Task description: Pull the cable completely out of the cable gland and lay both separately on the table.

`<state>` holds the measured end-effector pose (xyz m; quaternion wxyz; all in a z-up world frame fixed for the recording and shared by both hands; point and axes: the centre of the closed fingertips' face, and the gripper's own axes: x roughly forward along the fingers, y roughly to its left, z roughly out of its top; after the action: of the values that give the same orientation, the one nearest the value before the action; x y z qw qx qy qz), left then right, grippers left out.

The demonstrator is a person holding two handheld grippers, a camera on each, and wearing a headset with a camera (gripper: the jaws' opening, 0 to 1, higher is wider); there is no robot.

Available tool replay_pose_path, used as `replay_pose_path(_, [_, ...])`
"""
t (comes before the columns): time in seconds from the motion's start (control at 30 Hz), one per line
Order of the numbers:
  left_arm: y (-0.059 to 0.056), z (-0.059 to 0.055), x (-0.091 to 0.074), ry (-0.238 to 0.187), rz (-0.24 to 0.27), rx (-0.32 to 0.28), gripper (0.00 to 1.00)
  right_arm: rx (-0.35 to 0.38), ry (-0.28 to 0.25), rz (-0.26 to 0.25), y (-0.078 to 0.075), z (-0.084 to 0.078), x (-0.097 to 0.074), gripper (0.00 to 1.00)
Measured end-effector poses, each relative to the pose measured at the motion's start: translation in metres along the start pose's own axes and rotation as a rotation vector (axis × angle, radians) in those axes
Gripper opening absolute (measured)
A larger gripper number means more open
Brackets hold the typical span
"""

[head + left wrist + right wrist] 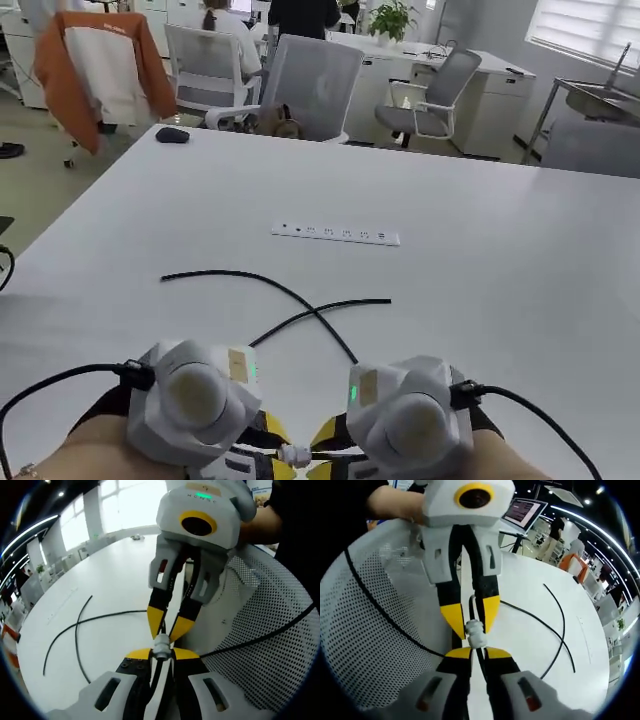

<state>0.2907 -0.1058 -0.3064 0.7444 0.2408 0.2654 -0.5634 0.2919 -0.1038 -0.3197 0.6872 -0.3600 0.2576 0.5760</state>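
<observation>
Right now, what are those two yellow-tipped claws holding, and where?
The left gripper clamps the white plastic cable gland; the right gripper pinches the thin black cable beside it.

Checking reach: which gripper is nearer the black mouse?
Left. The mouse lies far across the table on the left; the left gripper is on that side, the right gripper further right.

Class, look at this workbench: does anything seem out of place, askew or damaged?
Nothing looks damaged or spilled. The only untidy detail: two lengths of black cable lie crossed on the white table; whether they are one cable cannot be told.
</observation>
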Motion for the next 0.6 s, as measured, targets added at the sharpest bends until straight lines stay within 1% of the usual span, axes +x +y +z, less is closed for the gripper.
replay_pose_path(0.03, [0.001, 0.000, 0.000, -0.001, 0.007, 0.007, 0.17, -0.017, 0.018, -0.022, -0.003, -0.002, 0.000, 0.07])
replay_pose_path(0.07, [0.003, 0.002, -0.001, -0.003, 0.021, 0.018, 0.17, -0.038, 0.034, -0.047, -0.007, -0.004, -0.001, 0.03])
replay_pose_path(0.1, [0.004, 0.002, -0.001, -0.008, 0.022, 0.014, 0.17, -0.039, 0.029, -0.056, -0.008, -0.003, -0.001, 0.04])
replay_pose_path(0.13, [0.005, 0.001, -0.001, -0.006, 0.028, 0.011, 0.17, -0.033, 0.026, -0.049, -0.007, -0.002, -0.001, 0.04])
replay_pose_path(0.17, [0.006, 0.000, -0.002, -0.002, 0.031, 0.005, 0.17, -0.018, 0.024, -0.055, -0.009, -0.003, -0.002, 0.04])
replay_pose_path(0.27, [0.011, -0.003, -0.002, 0.008, 0.048, 0.004, 0.17, -0.013, 0.048, -0.079, -0.015, -0.009, -0.003, 0.03])
replay_pose_path(0.3, [0.013, -0.004, -0.003, 0.014, 0.055, 0.011, 0.17, -0.009, 0.056, -0.085, -0.017, -0.012, -0.003, 0.03])
replay_pose_path(0.37, [0.018, -0.008, -0.004, 0.036, 0.085, 0.056, 0.17, 0.024, 0.078, -0.100, -0.022, -0.019, -0.004, 0.03])
replay_pose_path(0.4, [0.018, -0.010, -0.003, 0.045, 0.086, 0.054, 0.17, 0.030, 0.088, -0.104, -0.023, -0.022, -0.005, 0.03])
replay_pose_path(0.43, [0.018, -0.011, -0.003, 0.053, 0.091, 0.054, 0.17, 0.038, 0.100, -0.110, -0.025, -0.025, -0.005, 0.04])
replay_pose_path(0.47, [0.020, -0.013, -0.003, 0.062, 0.097, 0.062, 0.17, 0.052, 0.120, -0.119, -0.027, -0.030, -0.006, 0.04])
replay_pose_path(0.53, [0.022, -0.016, -0.004, 0.079, 0.108, 0.060, 0.17, 0.069, 0.167, -0.137, -0.030, -0.040, -0.008, 0.04])
replay_pose_path(0.6, [0.024, -0.017, -0.004, 0.083, 0.117, 0.064, 0.17, 0.088, 0.204, -0.153, -0.033, -0.049, -0.009, 0.04])
